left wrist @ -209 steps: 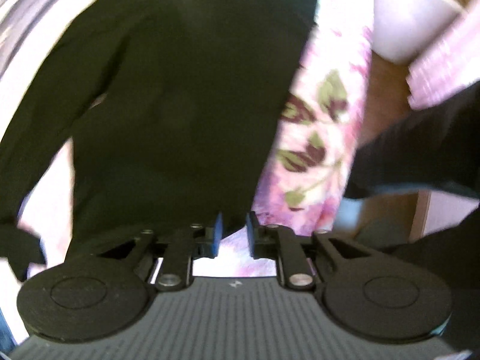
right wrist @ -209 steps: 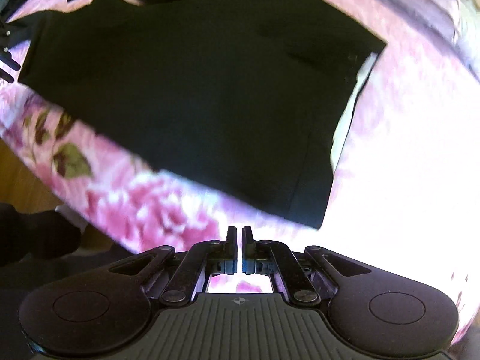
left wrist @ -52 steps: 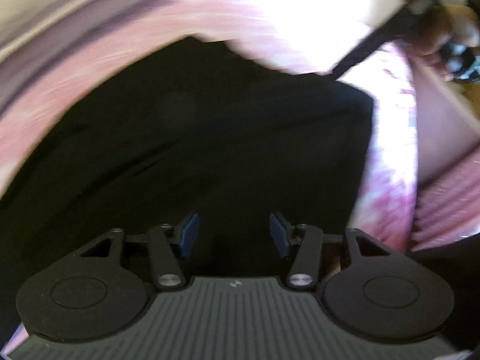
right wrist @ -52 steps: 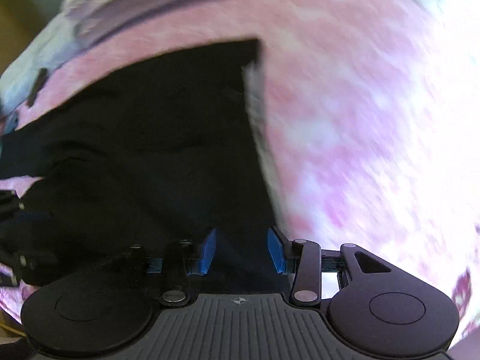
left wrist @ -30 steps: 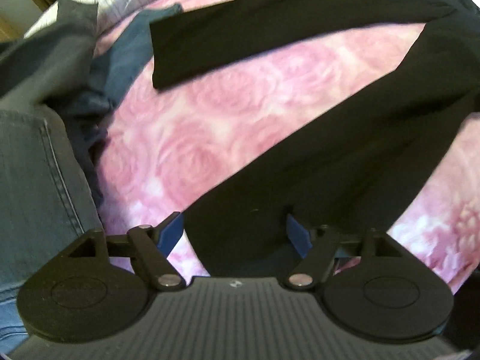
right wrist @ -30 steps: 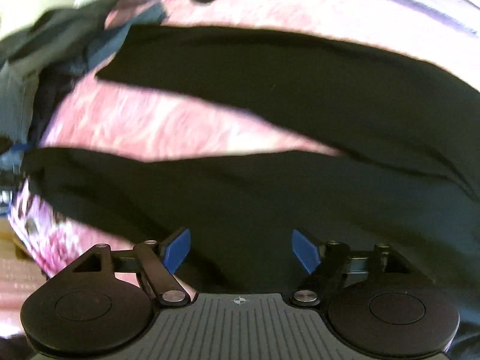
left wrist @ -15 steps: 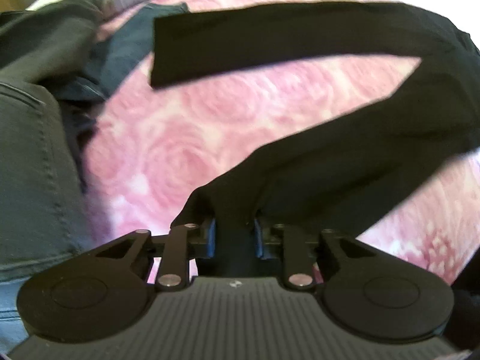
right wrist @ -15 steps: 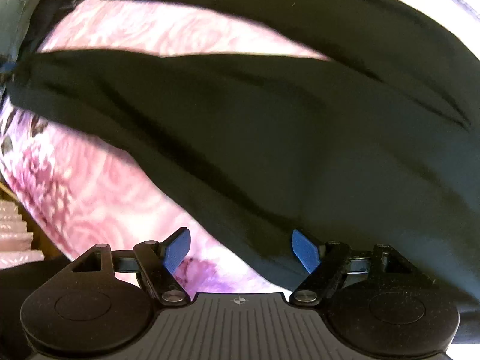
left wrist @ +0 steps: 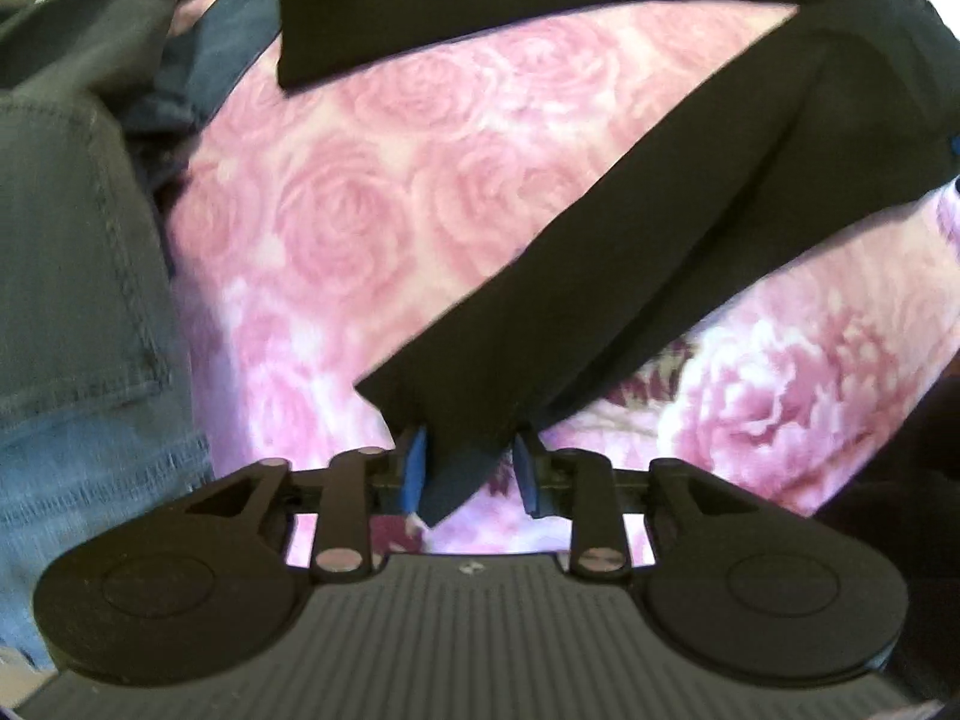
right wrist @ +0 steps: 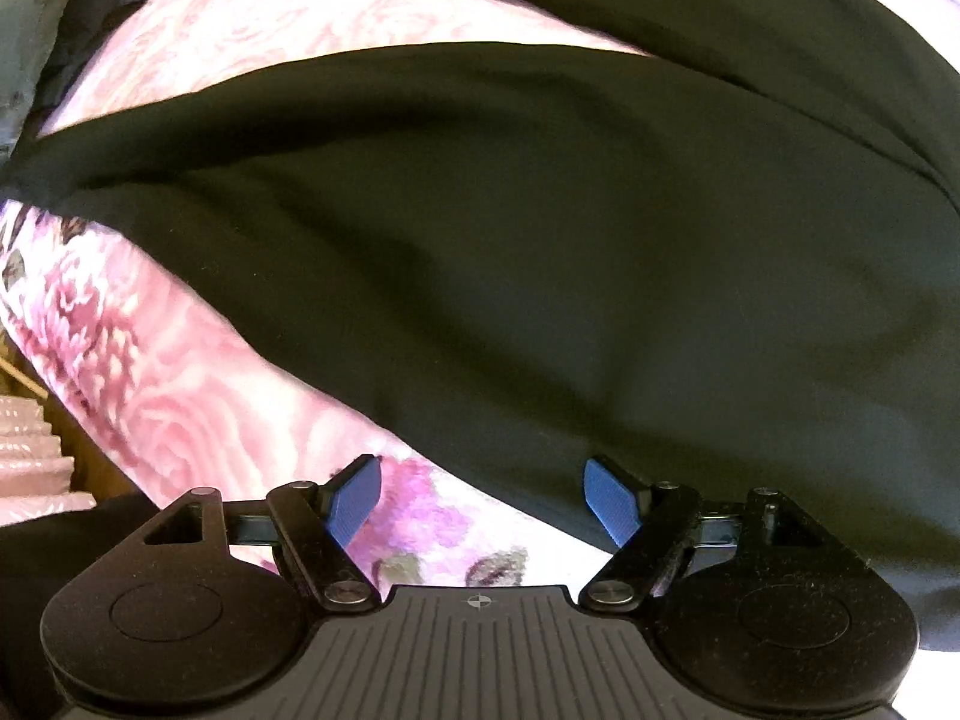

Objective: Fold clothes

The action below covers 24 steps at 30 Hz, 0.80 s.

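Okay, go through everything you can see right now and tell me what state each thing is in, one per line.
left gripper: shut on the black garment's leg end.
right gripper: open, holding nothing.
black garment: spread on the bedspread, legs apart.
floral bedspread: flat under the clothes.
jeans: heaped, unfolded.

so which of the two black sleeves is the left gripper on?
The near sleeve, the diagonal one whose cuff end sits between the left gripper pads. The far sleeve lies flat across the top, untouched.
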Motion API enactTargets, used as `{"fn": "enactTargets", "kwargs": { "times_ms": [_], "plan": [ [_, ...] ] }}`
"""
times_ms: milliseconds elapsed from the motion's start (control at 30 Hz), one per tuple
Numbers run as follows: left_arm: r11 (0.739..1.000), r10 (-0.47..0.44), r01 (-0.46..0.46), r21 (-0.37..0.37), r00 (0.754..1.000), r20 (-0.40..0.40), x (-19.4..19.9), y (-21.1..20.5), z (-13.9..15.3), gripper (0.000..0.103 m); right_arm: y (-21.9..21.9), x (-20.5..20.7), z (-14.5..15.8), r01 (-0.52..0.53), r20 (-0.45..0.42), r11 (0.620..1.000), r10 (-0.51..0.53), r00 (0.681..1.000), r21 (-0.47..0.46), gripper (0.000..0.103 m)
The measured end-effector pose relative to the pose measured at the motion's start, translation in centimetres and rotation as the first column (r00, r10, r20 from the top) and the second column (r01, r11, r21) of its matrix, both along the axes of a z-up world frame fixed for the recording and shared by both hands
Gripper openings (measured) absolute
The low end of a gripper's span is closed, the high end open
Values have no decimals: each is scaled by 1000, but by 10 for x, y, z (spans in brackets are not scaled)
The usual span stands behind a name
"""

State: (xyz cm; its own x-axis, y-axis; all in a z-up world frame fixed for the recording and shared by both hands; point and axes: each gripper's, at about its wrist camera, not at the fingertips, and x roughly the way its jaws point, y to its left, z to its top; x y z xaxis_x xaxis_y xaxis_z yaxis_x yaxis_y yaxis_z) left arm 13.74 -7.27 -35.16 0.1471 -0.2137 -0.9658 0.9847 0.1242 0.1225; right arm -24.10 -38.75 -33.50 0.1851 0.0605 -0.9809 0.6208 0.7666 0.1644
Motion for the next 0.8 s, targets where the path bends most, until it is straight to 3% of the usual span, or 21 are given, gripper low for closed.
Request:
{"fn": "enactTargets", "kwargs": {
  "times_ms": [133,200,233,367,433,500,567,633,700,800],
  "plan": [
    [988,122,-129,-83,990,-77,18,7,10,48,1,11,3,4,10,1000,-4,1000,-11,78],
    [973,189,-205,-110,972,-138,31,5,9,58,4,18,8,-6,20,1000,7,1000,-25,78],
    [963,223,-244,-116,960,-168,38,4,7,59,9,21,15,-15,29,999,16,999,-35,78],
    [927,336,-367,-79,905,-262,66,-1,-10,59,4,49,28,-41,100,996,49,994,-80,78],
    [926,352,-375,-31,891,-286,74,-6,-21,54,0,67,32,-65,132,992,79,988,-110,78],
    [942,313,-334,-25,906,-286,74,-10,-28,24,-5,87,31,-105,142,985,125,982,-139,78],
    [955,261,-289,-74,930,-259,71,-16,-25,13,-11,108,28,-149,146,974,174,974,-168,78],
    [951,231,-266,-157,951,-206,72,-22,-16,11,-15,125,27,-172,154,967,202,967,-186,78],
    [932,250,-281,-230,956,-155,80,-31,-12,10,-20,136,25,-179,164,963,213,963,-200,78],
    [920,286,-303,-248,953,-104,93,-51,-23,13,-29,144,20,-188,156,960,223,962,-209,78]
  ]
}}
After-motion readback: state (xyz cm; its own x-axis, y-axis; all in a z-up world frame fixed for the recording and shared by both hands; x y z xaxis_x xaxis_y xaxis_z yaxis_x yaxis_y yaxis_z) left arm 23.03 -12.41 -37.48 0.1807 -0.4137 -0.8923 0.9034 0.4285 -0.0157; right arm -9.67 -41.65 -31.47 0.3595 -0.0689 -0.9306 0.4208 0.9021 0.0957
